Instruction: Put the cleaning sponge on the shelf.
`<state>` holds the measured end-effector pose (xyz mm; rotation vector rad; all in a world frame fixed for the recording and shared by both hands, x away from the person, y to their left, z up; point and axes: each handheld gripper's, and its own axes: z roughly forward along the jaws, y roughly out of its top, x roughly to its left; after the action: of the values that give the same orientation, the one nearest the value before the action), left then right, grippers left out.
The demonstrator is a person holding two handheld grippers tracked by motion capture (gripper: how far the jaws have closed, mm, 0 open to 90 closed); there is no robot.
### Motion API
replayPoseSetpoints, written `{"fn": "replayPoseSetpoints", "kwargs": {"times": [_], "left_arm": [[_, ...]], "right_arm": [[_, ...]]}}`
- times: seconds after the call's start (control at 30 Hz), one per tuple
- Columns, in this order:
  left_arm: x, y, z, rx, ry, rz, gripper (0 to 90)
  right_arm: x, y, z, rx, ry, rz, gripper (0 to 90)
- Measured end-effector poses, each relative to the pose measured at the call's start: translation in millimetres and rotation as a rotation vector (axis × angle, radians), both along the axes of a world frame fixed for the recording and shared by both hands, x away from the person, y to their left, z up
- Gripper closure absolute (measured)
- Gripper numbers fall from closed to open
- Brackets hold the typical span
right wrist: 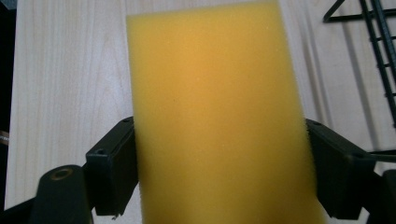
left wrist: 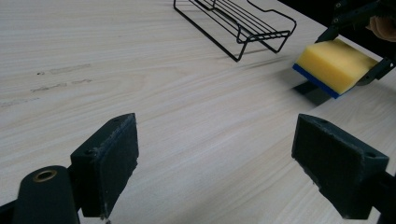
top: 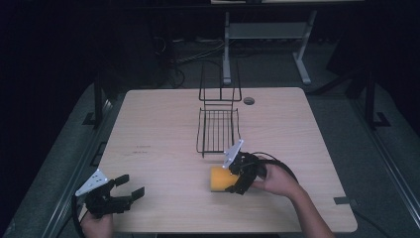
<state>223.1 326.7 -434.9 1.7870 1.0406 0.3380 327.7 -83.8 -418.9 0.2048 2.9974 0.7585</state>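
A yellow sponge (top: 221, 179) with a blue underside is held just above the wooden table (top: 163, 119), its shadow below it. My right gripper (top: 236, 176) is shut on its sides; in the right gripper view the sponge (right wrist: 219, 116) stands between both pads. From the left gripper view the sponge (left wrist: 334, 65) hangs at the upper right with the blue layer lowest. My left gripper (top: 131, 187) rests at the table's near left corner, open, with bare wood between its pads (left wrist: 109, 158).
A black wire rack (top: 218, 126) lies at the table's middle, its tall back frame at the far side, just beyond the sponge. A round cable hole (top: 249, 100) sits behind it. Faint marks (top: 142, 148) show on the wood at left.
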Motion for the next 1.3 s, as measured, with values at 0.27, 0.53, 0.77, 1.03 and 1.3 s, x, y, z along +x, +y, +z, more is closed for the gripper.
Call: {"fn": "replayPoseSetpoints", "kwargs": {"times": [0.27,0.53,0.77,1.03,1.3], "left_arm": [[0.5,1.1,-0.1,-0.009,0.001,0.004,14.0],[1.1,1.5,-0.2,-0.009,0.003,0.008,14.0],[1.7,2.3,0.0,-0.01,0.001,0.009,14.1],[1.8,4.1,0.5,-0.017,-0.002,0.012,14.1],[1.8,4.7,0.6,-0.019,-0.004,0.014,14.0]], "right_arm": [[9.4,2.5,7.6,-0.01,-0.003,-0.005,19.8],[25.3,7.4,12.8,-0.025,-0.006,-0.004,19.8],[37.6,12.8,20.7,-0.037,0.006,-0.021,19.8],[53.4,18.0,24.5,-0.03,0.008,-0.018,19.8],[67.9,21.7,29.7,-0.019,0.009,-0.026,19.8]]}}
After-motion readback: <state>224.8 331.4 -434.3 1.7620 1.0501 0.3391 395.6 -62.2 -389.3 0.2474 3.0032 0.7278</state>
